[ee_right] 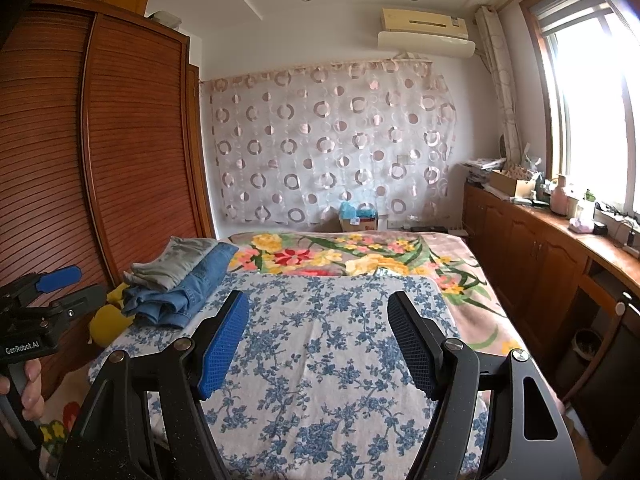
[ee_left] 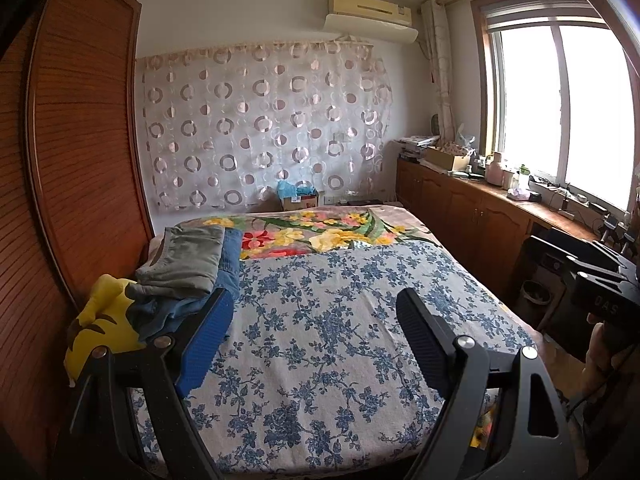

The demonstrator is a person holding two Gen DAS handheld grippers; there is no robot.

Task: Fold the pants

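wardrobe (ee_left: 80, 140) far left of frame | pants (ee_left: 180, 268) stacked, grey pair on blue denim, left-centre on bed (ee_left: 340, 340) | left gripper (ee_left: 316, 340) lower centre, fingers wide, nothing between | right gripper (ee_right: 318, 340) lower centre, fingers wide, nothing between | window (ee_left: 560, 100) far right

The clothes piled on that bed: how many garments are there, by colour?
Folded grey-green cotton pants: 1
Blue denim jeans: 1
Total: 2, stacked at the bed's left edge; more underneath cannot be ruled out.
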